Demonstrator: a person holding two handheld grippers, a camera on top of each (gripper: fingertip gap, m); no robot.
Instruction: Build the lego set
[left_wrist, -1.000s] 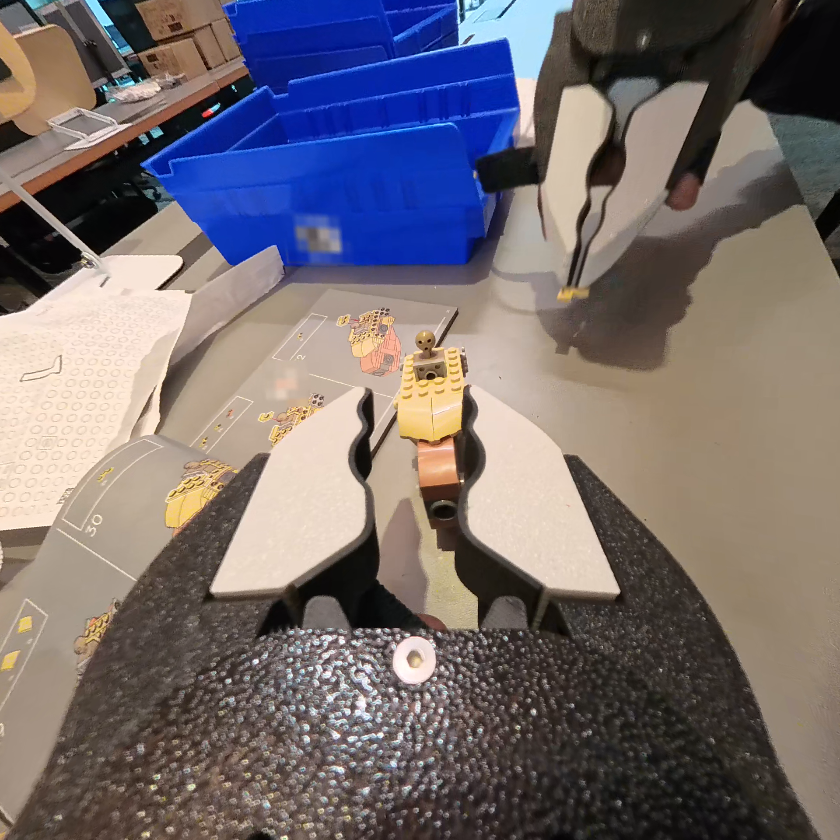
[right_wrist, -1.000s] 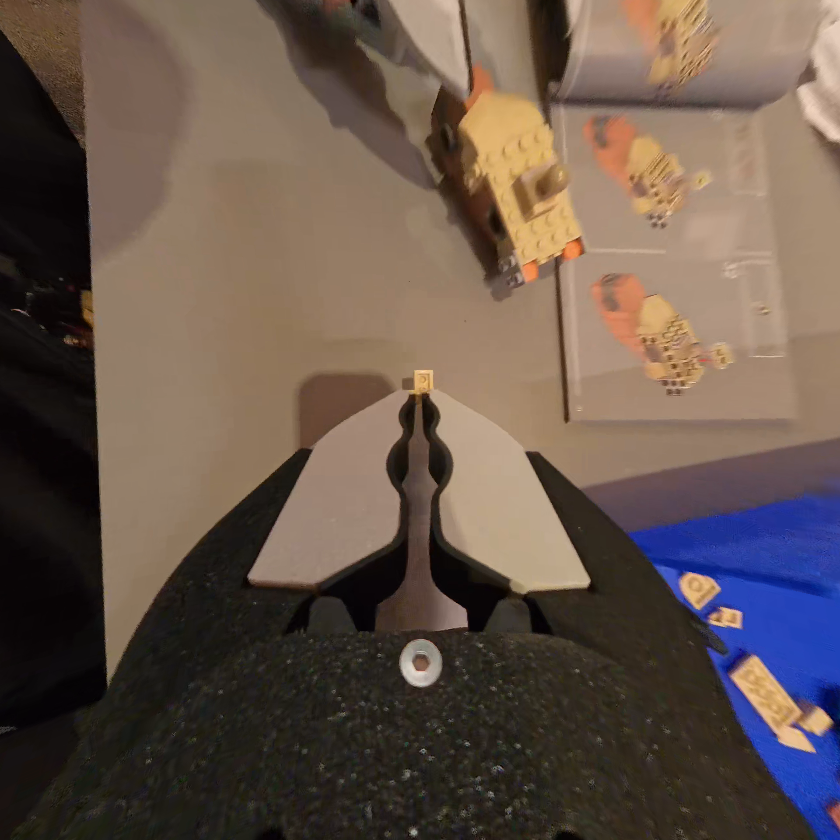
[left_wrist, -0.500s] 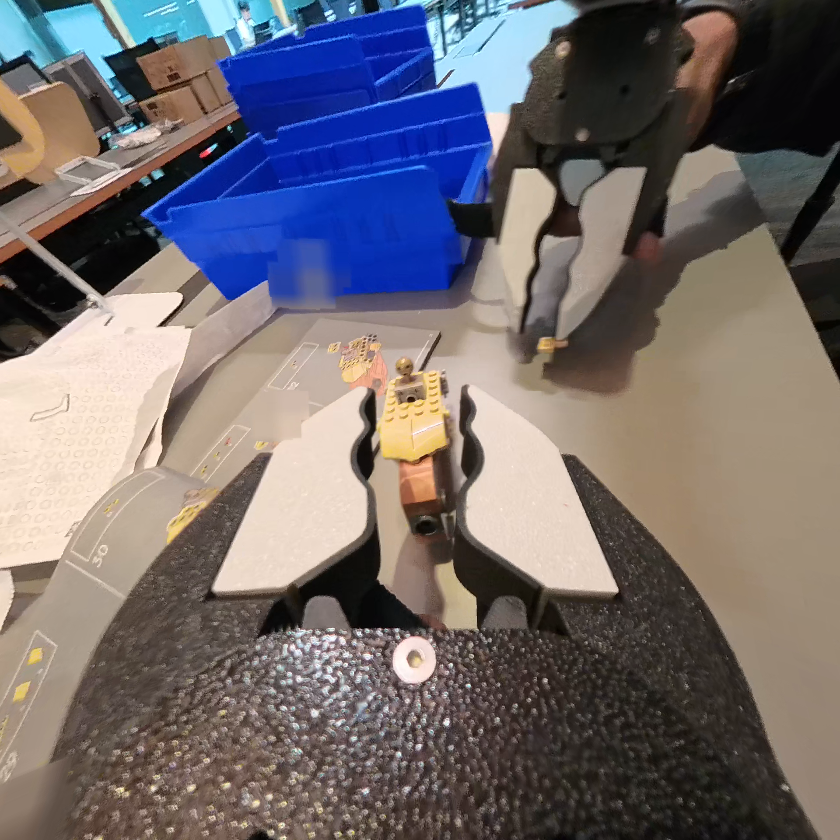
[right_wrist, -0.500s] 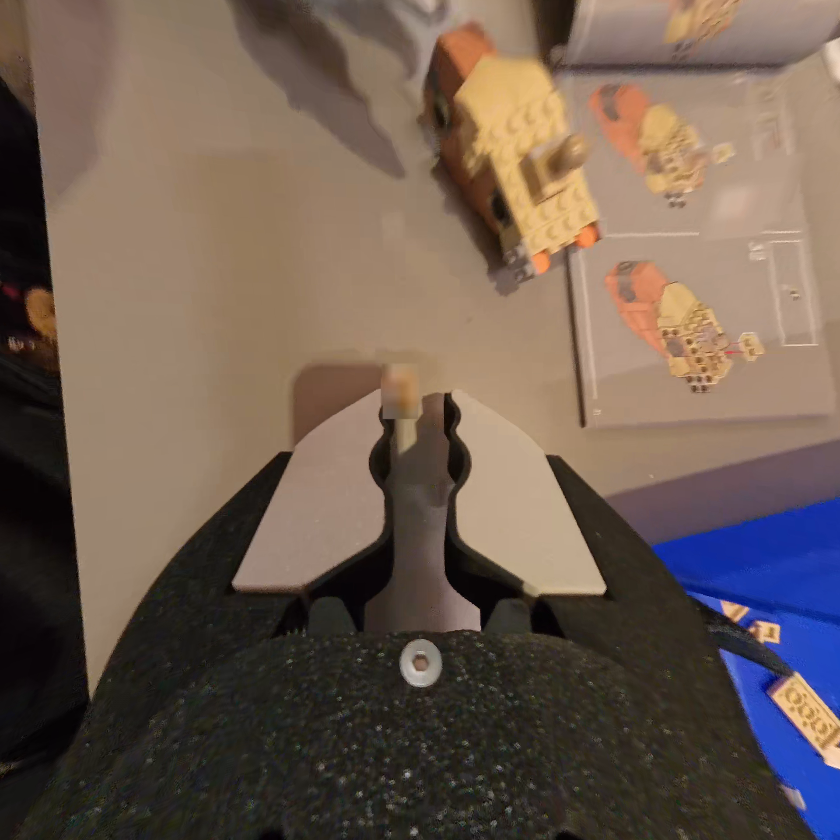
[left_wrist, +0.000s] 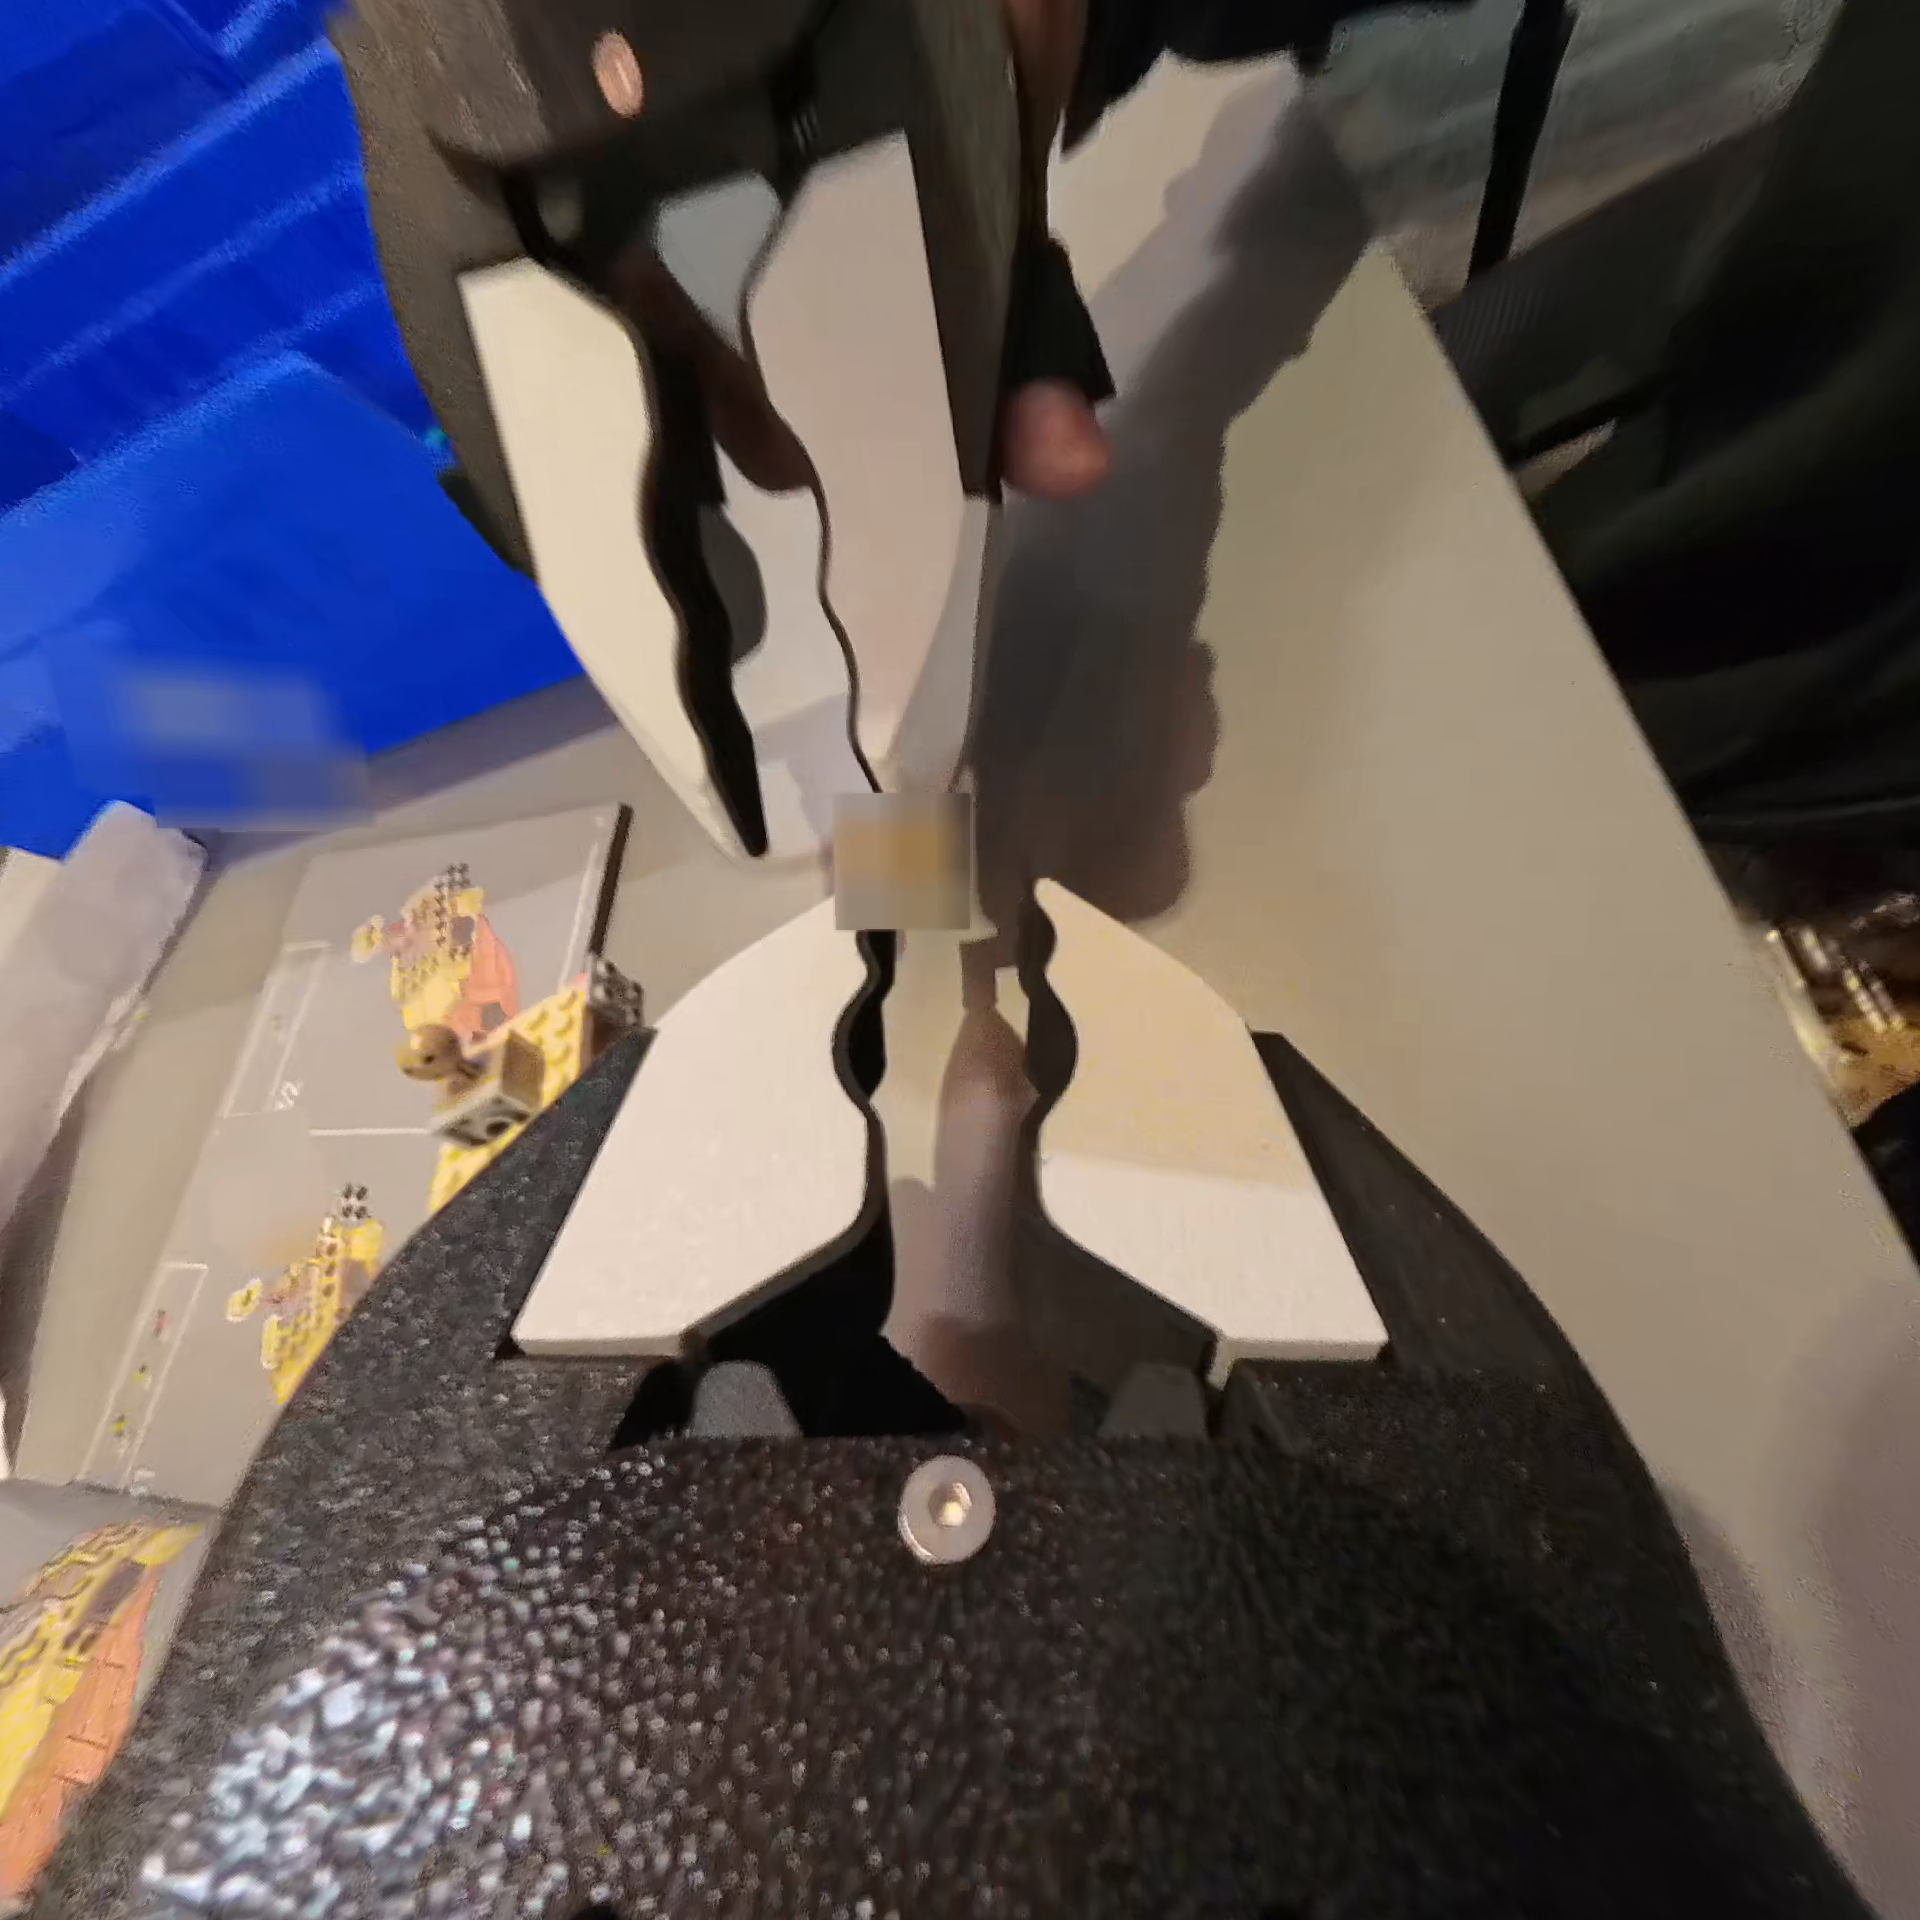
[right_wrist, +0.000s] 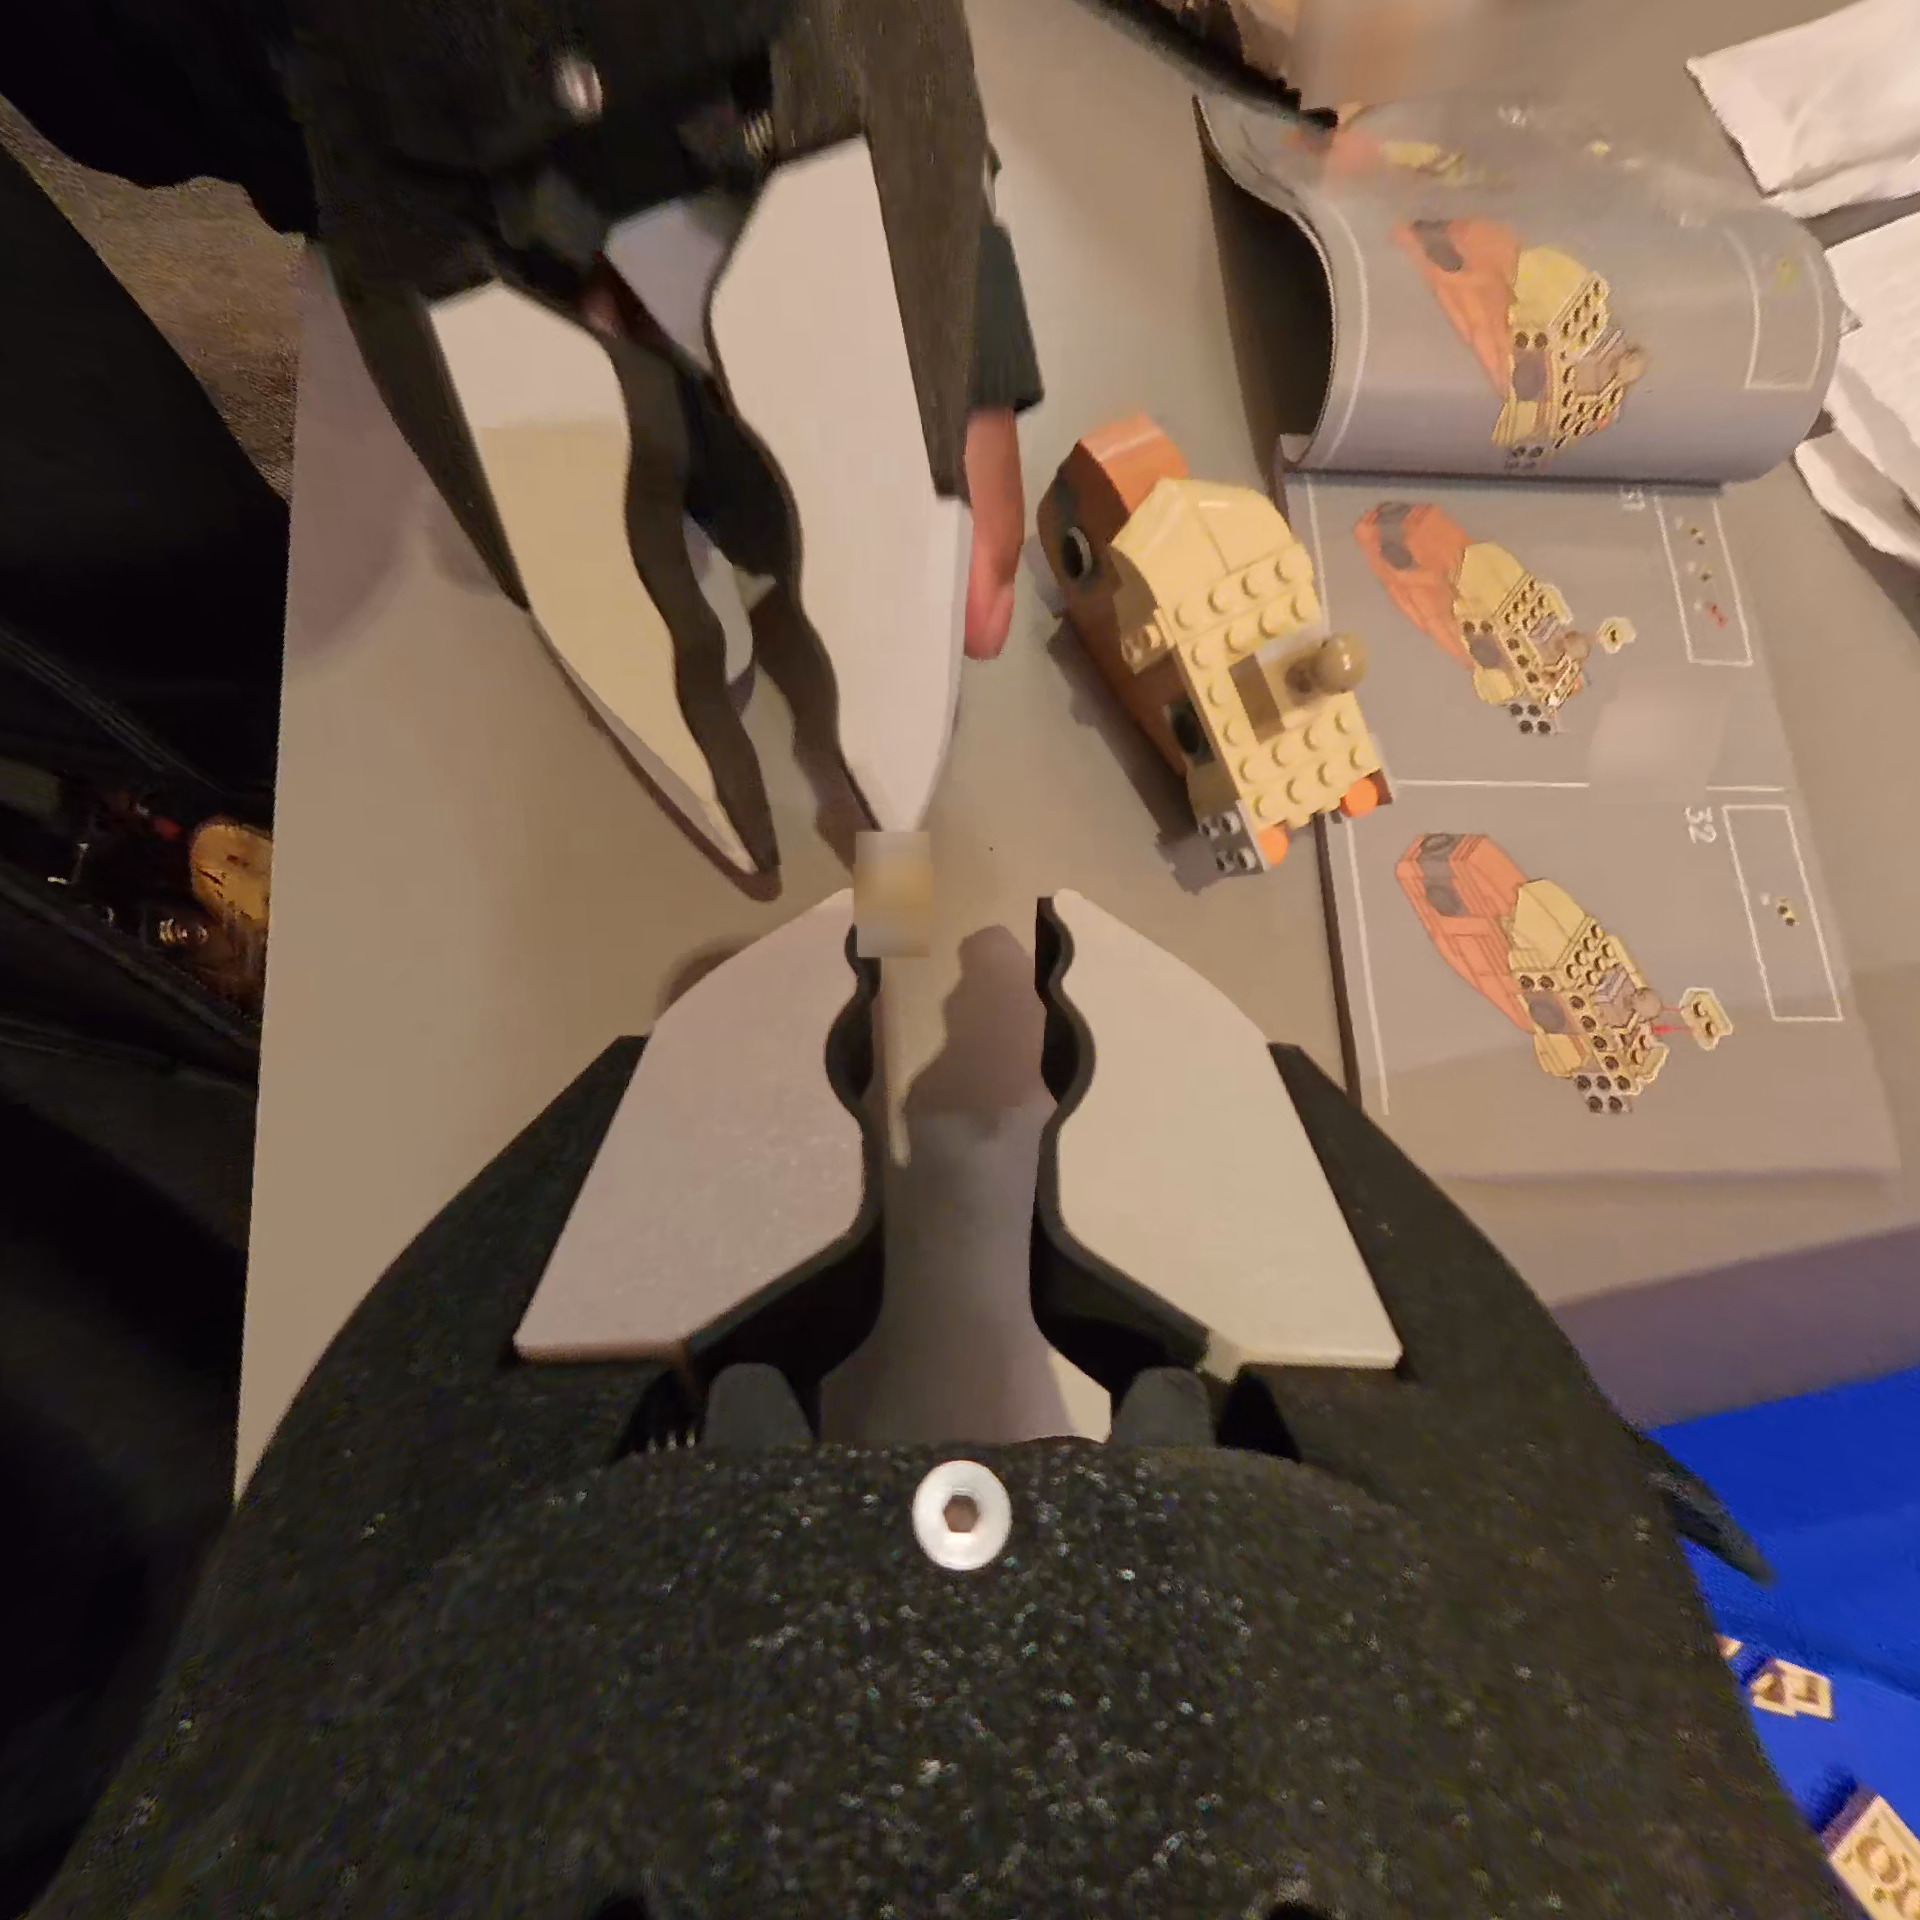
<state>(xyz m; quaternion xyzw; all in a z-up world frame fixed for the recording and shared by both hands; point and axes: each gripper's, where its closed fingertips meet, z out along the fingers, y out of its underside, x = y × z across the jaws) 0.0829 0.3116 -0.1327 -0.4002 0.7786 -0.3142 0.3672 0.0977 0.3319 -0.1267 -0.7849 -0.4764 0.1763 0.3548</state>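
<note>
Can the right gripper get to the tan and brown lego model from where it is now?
Probably yes. The right gripper is open, and the lego model lies just ahead to its right with only bare table between. The left gripper is on the other side, out of the way.

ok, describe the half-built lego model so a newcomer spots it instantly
Find the grey booklet lying open on the table. The model sits at its left edge: a tan studded body on an orange-brown hull. Unlike the printed pictures beside it, it is solid and casts a shadow.
</note>
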